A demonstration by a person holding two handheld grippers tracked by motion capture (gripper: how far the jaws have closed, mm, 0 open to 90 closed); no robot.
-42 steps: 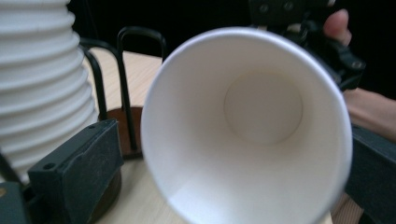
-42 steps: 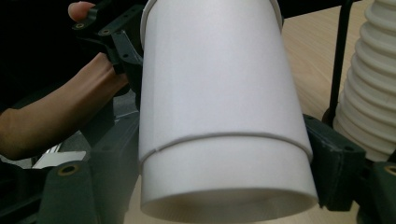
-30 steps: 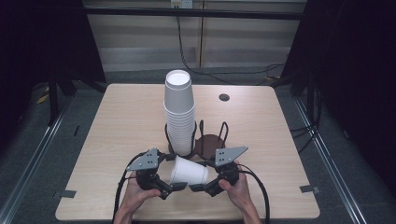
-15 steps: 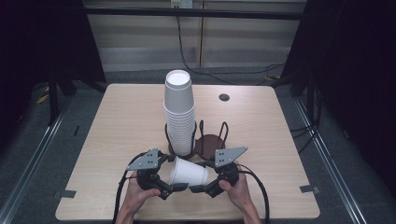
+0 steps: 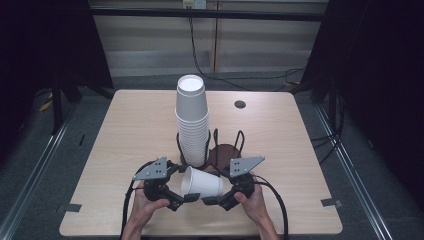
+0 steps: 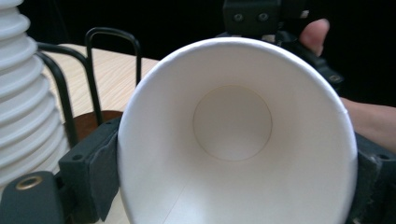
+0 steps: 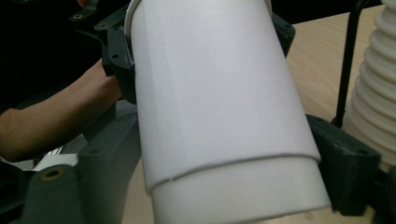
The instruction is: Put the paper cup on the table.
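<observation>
I held one paper cup (image 5: 201, 183) sideways, both hand-held grippers (image 5: 176, 199) (image 5: 218, 199) seemingly pinching it; separating looked done, setting it down remained.

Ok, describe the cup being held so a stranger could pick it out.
On the wooden table, a tall stack of white cups stands in a black wire holder. Just in front lies a single white paper cup, gripped between the left tool and right tool: sideways, alone, its mouth open leftward.

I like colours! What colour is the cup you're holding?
The paper cup is plain white, clearest in the left gripper view.
</observation>
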